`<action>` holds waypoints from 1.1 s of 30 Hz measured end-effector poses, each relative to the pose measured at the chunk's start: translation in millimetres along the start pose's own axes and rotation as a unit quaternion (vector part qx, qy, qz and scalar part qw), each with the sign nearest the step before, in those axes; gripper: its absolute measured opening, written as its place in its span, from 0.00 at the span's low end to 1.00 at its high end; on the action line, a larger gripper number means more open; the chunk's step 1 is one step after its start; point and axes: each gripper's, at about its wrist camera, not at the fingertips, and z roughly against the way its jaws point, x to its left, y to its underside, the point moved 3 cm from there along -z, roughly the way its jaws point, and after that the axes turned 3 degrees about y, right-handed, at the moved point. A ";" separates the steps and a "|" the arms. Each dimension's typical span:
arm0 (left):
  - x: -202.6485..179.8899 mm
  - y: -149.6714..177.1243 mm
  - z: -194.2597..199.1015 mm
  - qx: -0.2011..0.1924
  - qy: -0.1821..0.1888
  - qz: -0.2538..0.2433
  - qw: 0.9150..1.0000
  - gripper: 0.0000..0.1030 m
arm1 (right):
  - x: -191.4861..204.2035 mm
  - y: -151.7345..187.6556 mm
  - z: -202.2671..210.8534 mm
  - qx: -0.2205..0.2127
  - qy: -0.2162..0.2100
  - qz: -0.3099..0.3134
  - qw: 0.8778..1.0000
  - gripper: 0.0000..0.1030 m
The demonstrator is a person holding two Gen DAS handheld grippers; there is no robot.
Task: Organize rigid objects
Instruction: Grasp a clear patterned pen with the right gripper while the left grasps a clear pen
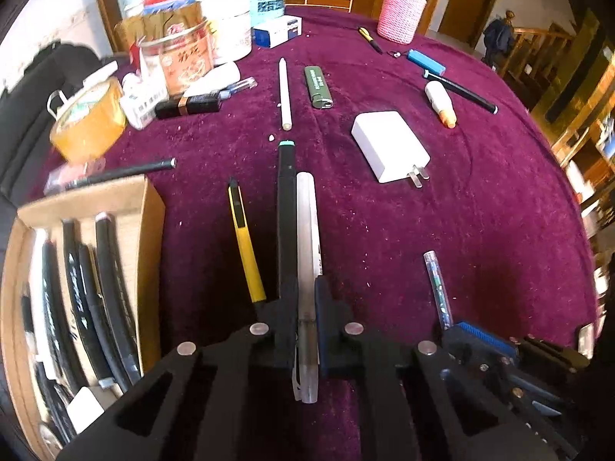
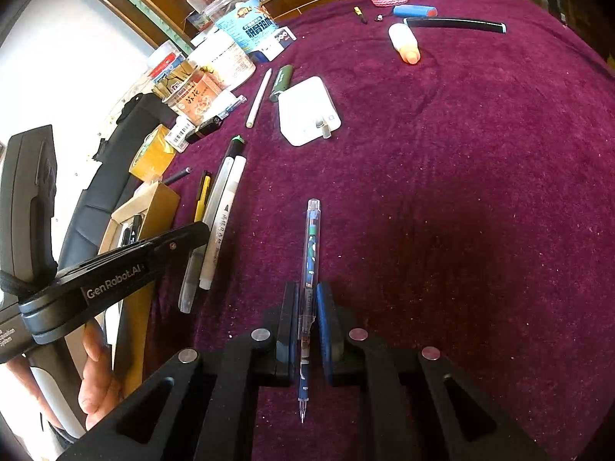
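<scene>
We grip a clear pen (image 1: 307, 288) in our left gripper (image 1: 305, 330) and a patterned pen (image 2: 309, 269) in our right gripper (image 2: 305, 330), jaws closed on both above the worktop (image 1: 480, 230); several pens already fill the cardboard box (image 1: 150, 207), many loose items remain.

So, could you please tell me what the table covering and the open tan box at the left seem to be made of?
The purple table covering looks like plush velvet-type fabric: matte nap, soft creases, clinging lint. The open tan box seems plain uncoated cardboard: dull brown walls with thin raw edges.

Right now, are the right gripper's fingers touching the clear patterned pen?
Touching: the right wrist view shows the right gripper fingers pressed against both sides of the clear patterned pen.
</scene>
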 end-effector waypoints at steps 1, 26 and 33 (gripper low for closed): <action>-2.1 0.0 -0.3 -0.002 -0.007 -0.008 1.000 0.08 | -0.2 -0.1 0.0 0.000 0.000 0.000 1.000 0.10; -30.4 30.8 12.7 0.011 0.078 -0.007 0.997 0.07 | -6.5 -2.5 4.6 -0.011 -0.002 -0.013 1.000 0.10; -36.0 35.0 -5.0 0.024 0.065 -0.012 0.998 0.08 | -5.3 -1.8 3.1 -0.010 0.012 -0.007 1.000 0.10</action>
